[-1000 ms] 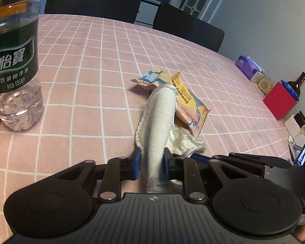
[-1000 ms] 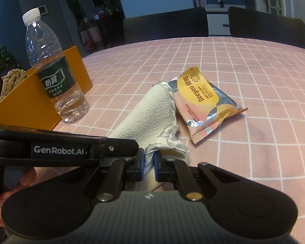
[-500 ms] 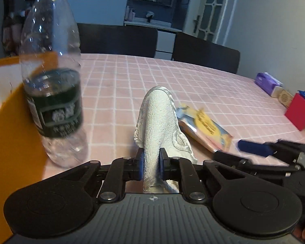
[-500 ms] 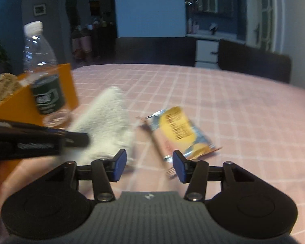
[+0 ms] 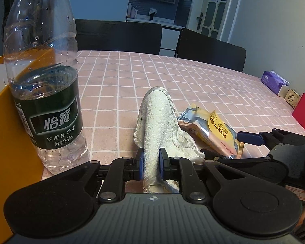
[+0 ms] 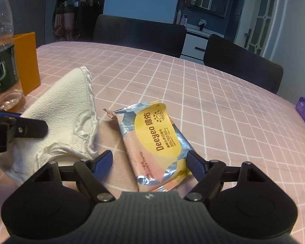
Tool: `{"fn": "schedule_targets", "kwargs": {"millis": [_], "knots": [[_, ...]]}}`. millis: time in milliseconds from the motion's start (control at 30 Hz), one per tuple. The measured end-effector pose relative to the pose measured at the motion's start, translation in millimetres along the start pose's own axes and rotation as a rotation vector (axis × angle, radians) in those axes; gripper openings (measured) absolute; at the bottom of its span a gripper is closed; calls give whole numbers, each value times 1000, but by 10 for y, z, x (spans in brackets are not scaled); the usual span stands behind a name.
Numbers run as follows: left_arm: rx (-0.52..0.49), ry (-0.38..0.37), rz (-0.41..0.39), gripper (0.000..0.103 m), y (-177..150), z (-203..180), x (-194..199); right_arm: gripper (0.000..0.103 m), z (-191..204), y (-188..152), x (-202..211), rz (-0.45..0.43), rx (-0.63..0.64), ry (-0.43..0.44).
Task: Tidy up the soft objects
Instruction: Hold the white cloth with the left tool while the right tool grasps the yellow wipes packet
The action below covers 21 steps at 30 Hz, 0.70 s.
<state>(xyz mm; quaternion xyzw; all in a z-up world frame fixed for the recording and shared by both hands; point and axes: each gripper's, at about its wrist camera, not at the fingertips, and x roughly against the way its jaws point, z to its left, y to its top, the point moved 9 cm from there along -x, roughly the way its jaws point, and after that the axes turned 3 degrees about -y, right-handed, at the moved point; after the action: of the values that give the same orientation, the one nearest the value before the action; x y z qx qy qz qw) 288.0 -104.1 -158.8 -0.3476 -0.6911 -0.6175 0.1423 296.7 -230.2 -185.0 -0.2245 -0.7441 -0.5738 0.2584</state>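
Observation:
My left gripper [image 5: 151,162] is shut on a white towel [image 5: 156,126], which sticks out ahead of the fingers and partly rests on the pink checked tablecloth [image 5: 116,85]. The towel also shows in the right wrist view [image 6: 65,109], at the left. A yellow and pink Deeyeo wipes pack [image 6: 154,142] lies flat right of the towel. My right gripper [image 6: 150,160] is open, its blue-tipped fingers either side of the pack's near end. In the left wrist view the pack [image 5: 211,130] lies right of the towel, with the right gripper [image 5: 252,140] beside it.
A clear water bottle [image 5: 44,93] with a dark green label stands left of the towel, against an orange box [image 5: 8,138]. Black chairs [image 5: 120,36] stand at the far edge. A purple tissue pack [image 5: 274,81] and a red box [image 5: 303,109] sit at the right.
My right gripper let go of the towel, opened and moved right to the wipes pack. My left gripper kept hold of the towel and swung left toward the bottle and orange box.

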Motion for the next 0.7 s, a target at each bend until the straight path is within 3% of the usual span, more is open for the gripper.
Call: {"fn": "schedule_targets", "kwargs": {"millis": [433,500,700], "knots": [[-29,-20,9,17,-58,-30,30,40,40,35,14,-43,74,-58],[-26,-27,12,17,-62,-37,44,19,94,68,79,-59,87,-56],[-30,-29,-4,17,-89,-32,196,11,30,103,219,-64,24,-60]]}}
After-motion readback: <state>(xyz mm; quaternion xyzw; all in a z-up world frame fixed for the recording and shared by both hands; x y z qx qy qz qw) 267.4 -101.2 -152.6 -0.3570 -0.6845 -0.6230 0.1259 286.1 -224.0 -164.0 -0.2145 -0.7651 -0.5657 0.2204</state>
